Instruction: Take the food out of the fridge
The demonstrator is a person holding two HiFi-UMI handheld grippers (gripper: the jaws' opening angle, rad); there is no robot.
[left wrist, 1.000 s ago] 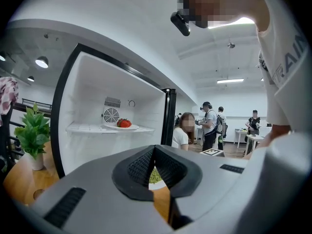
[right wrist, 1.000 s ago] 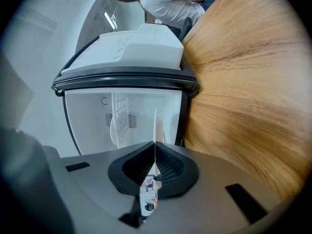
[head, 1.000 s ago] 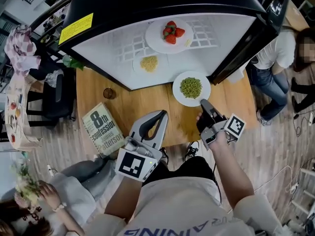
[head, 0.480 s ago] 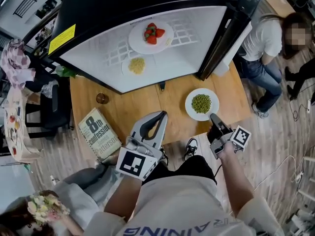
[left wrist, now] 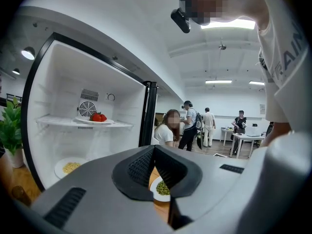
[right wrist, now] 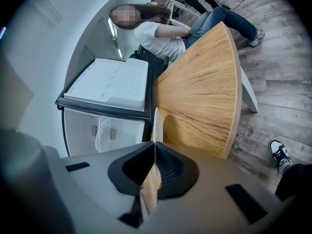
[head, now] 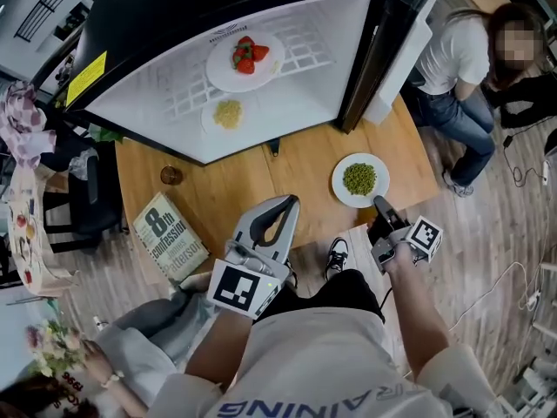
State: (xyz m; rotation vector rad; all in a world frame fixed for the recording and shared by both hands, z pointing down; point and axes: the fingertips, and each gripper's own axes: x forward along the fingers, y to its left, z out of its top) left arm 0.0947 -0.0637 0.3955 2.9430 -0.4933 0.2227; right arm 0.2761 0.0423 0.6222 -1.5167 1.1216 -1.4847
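The open fridge [head: 287, 94] holds a white plate of strawberries [head: 244, 57] on its shelf and a plate of yellow food [head: 228, 113] below. A white plate of green peas [head: 359, 179] is outside, over the right part of the wooden table [head: 296, 177]. My right gripper [head: 380, 205] is shut on its near rim; in the right gripper view the rim [right wrist: 156, 123] stands edge-on between the jaws [right wrist: 155, 145]. My left gripper [head: 284, 204] hovers over the table's near edge, shut and empty; past its tips [left wrist: 154, 149] I see the peas [left wrist: 162, 189] and strawberries [left wrist: 97, 117].
A paperback book [head: 168, 236] lies at the table's left corner, a small brown round thing [head: 171, 175] beside it. The fridge door [head: 396, 46] stands open on the right. A person [head: 466, 50] sits beyond it. A potted plant [left wrist: 9, 130] is left of the fridge.
The right gripper has carried the plate of peas away from the fridge mouth, rightward and nearer along the table. The left gripper has barely shifted.
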